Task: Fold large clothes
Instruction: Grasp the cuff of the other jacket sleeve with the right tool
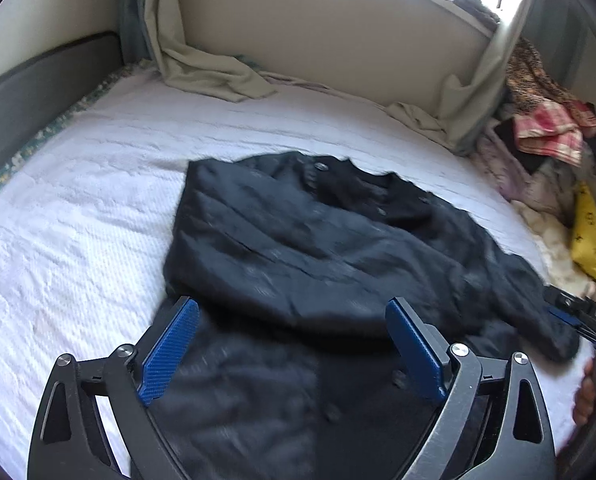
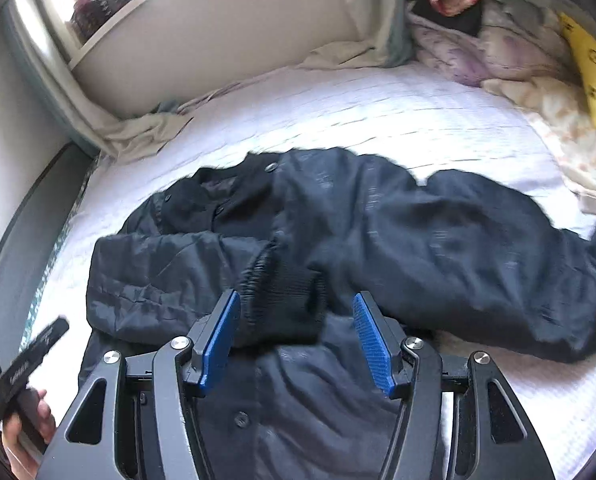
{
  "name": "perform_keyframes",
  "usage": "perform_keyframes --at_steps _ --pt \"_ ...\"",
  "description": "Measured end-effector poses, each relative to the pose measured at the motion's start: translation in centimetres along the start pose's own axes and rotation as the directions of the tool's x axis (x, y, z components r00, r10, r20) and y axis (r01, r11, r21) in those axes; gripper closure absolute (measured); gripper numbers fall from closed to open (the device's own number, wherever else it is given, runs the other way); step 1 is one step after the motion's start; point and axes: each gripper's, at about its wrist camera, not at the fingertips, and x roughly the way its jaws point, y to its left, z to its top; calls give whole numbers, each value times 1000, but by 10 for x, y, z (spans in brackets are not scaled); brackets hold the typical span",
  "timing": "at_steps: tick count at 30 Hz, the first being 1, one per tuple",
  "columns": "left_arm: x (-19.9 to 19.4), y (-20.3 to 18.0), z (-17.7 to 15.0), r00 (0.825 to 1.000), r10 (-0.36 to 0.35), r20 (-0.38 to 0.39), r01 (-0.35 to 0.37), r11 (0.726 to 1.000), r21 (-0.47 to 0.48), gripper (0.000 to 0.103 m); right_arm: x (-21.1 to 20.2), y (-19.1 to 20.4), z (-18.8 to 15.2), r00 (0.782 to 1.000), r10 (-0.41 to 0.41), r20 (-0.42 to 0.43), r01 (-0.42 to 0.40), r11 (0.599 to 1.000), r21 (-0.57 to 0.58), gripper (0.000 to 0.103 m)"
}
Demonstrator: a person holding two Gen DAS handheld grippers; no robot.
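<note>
Black jacket lay on the white bed, left gripper spread wide above it, right gripper spread, knit cuff between its pads, seen only in the right view.

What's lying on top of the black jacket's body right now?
One sleeve is folded across the black jacket, its ribbed cuff lying on the front. The part of the front under that sleeve is covered.

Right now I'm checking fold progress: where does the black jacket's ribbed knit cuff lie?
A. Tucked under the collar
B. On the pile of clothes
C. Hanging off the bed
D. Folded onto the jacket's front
D: the ribbed knit cuff lies across the black quilted jacket, on its buttoned front.
</note>
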Motion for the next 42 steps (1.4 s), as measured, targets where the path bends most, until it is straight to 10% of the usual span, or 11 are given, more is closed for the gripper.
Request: perform_keyframes --at_steps 8,10,16,21,29,37,42 --pt "-16 -14 -20 993 -47 105 44 999 26 5 -60 -101 5 981 -173 90 149 964 222 32" --pt "-1 -17 -24 999 -37 29 36 998 52 5 -74 -142 3 974 -207 95 167 932 323 32" --pt "4 -17 -14 998 -41 43 38 996 82 5 -99 -262 -31 978 -190 85 98 782 616 32" --pt "5 -13 -9 997 -66 51 64 997 34 5 -91 -337 -69 986 -121 112 -21 579 815 32" --pt "25 -11 -13 1000 -15 21 14 1000 25 5 -62 -372 -92 975 -91 204 -140 464 875 32" --pt "34 -17 -12 1000 4 22 -6 998 61 5 -45 -372 -75 963 -126 239 -149 489 859 35" --pt "38 -16 -11 1000 11 19 -12 998 65 5 -41 -374 -70 968 -150 202 -98 516 851 79"
